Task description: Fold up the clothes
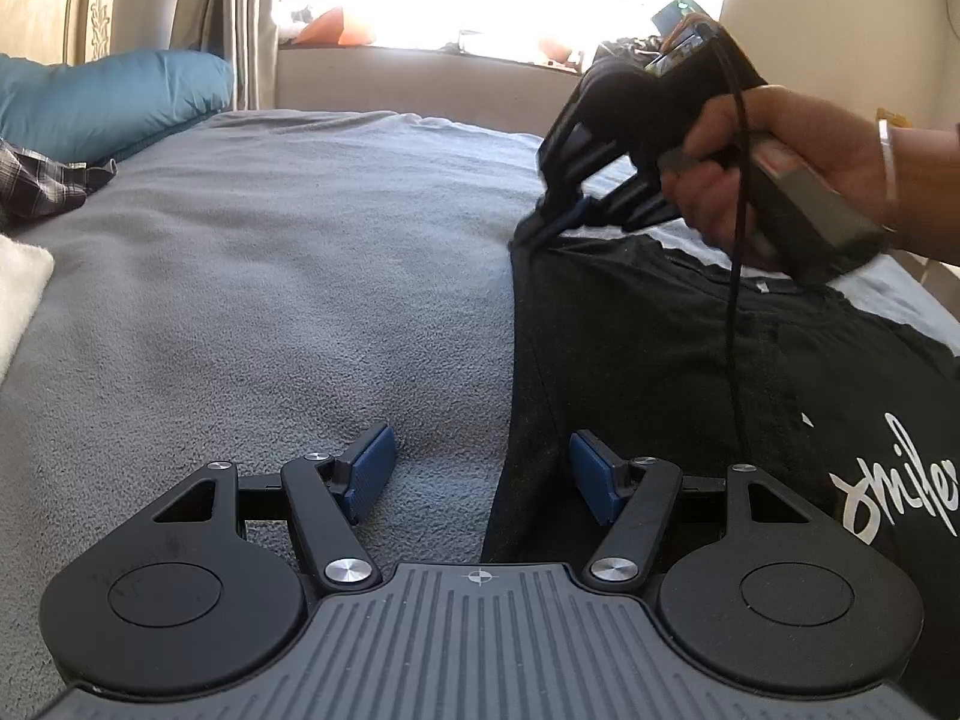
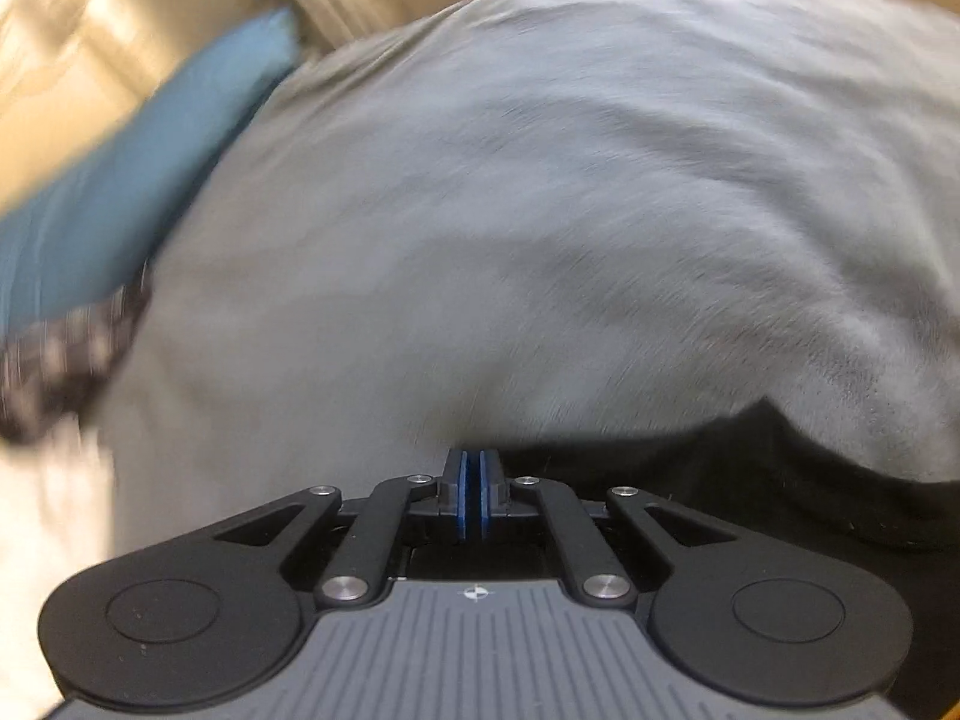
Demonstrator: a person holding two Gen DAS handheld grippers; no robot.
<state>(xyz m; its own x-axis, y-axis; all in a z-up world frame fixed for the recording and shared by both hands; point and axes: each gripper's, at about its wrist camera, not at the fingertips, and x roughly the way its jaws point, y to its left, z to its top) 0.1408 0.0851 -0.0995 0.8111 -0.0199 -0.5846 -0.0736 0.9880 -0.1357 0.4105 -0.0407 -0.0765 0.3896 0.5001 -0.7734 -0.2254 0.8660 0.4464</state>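
Observation:
A black T-shirt (image 1: 660, 360) with white lettering lies flat on the right side of a grey blanket (image 1: 270, 270). My left gripper (image 1: 480, 444) hovers open over the shirt's near left edge. That edge runs between the blue pads without being pressed. A hand (image 1: 750, 180) holds my right gripper (image 1: 543, 228) at the shirt's far left corner, where the fabric puckers up into its tips. In the blurred right wrist view, the right gripper (image 2: 474, 480) has its pads together, with the black shirt (image 2: 750, 480) beside and under them.
A blue pillow (image 1: 102, 96) and a plaid garment (image 1: 42, 180) lie at the far left of the bed, and white cloth (image 1: 18, 288) sits at the left edge. Grey blanket stretches left of the shirt. A bright window with a cluttered sill (image 1: 480, 42) is behind.

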